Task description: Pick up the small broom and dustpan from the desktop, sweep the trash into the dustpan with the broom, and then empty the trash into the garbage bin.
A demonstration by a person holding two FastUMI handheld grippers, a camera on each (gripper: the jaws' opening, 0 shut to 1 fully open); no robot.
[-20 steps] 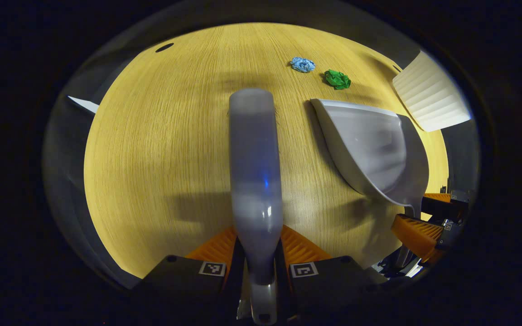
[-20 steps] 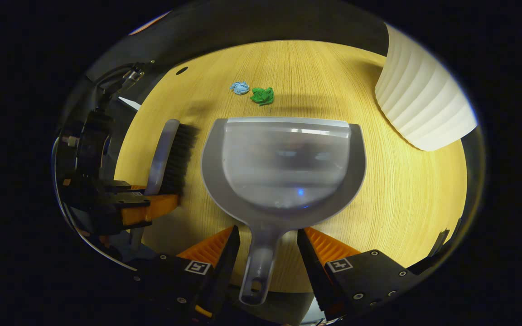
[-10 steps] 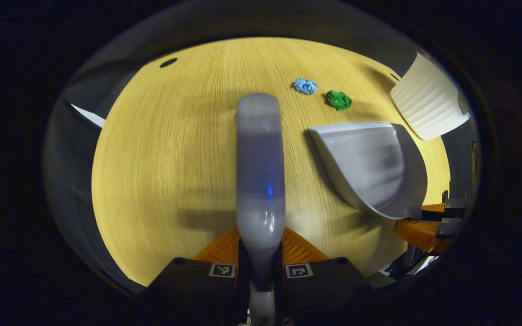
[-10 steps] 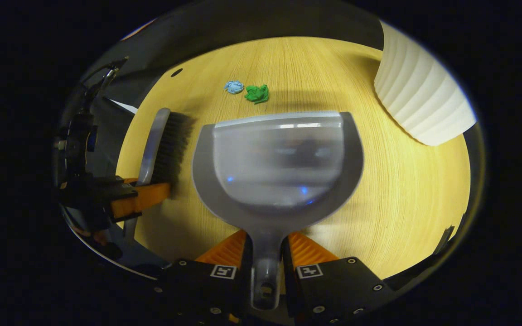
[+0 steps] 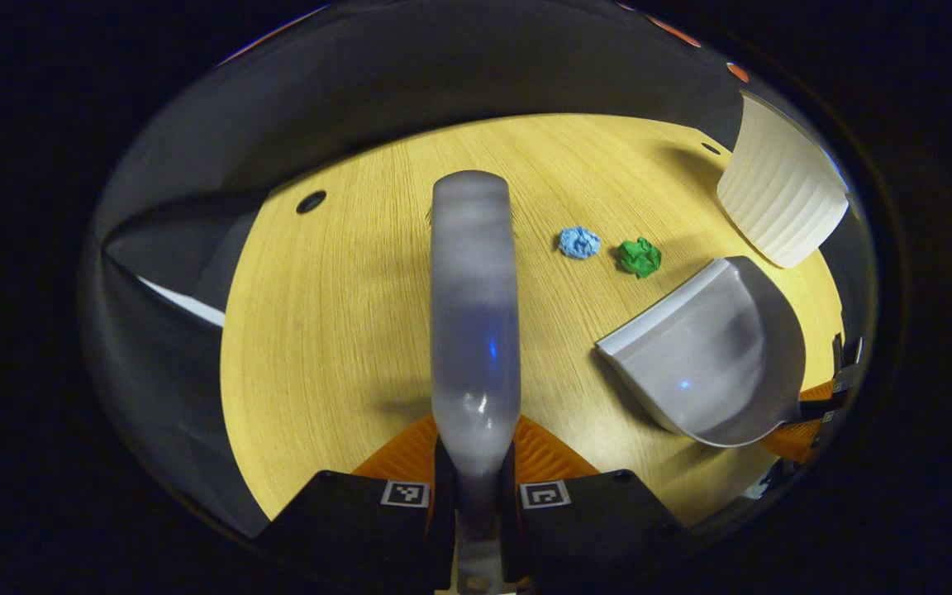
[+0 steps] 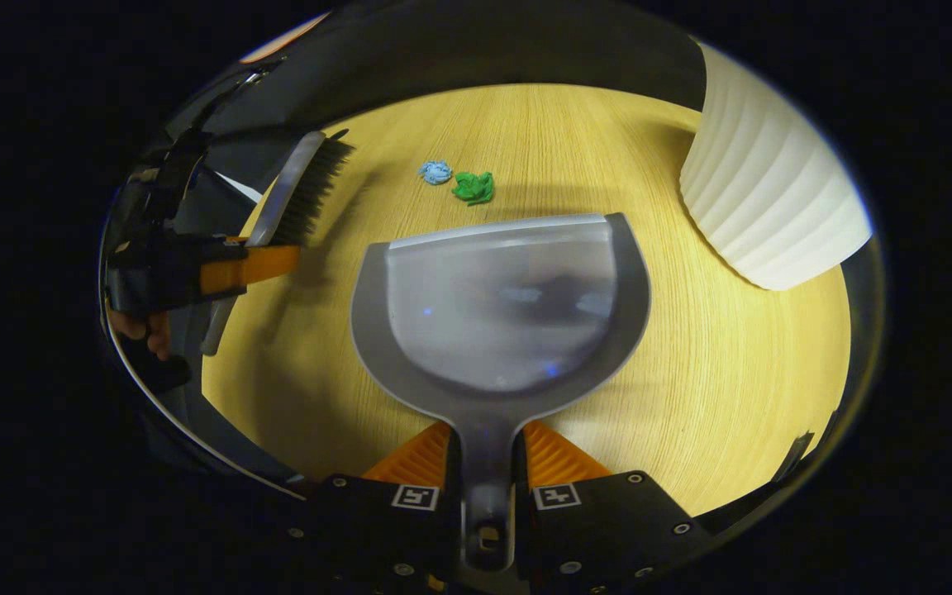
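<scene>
Right gripper view has the right claw (image 6: 486, 463) clamped on the dustpan (image 6: 501, 314), left claw (image 5: 476, 479) gripping the broom (image 5: 474, 330), both paper scraps (image 6: 473, 187) on the surface (image 6: 732, 372), bin (image 6: 765, 198) far right: sweeping and emptying remain

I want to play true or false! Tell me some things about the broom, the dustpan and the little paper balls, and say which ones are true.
1. The left gripper is shut on the broom. True.
2. The dustpan already has the paper balls in it. False: the blue paper ball and the green paper ball lie on the desktop, beyond the pan's front edge.
3. The right gripper is shut on the dustpan's handle. True.
4. The white garbage bin lies tipped over. False: it stands upright on the desktop.
5. The two paper balls lie close together. True.
</scene>
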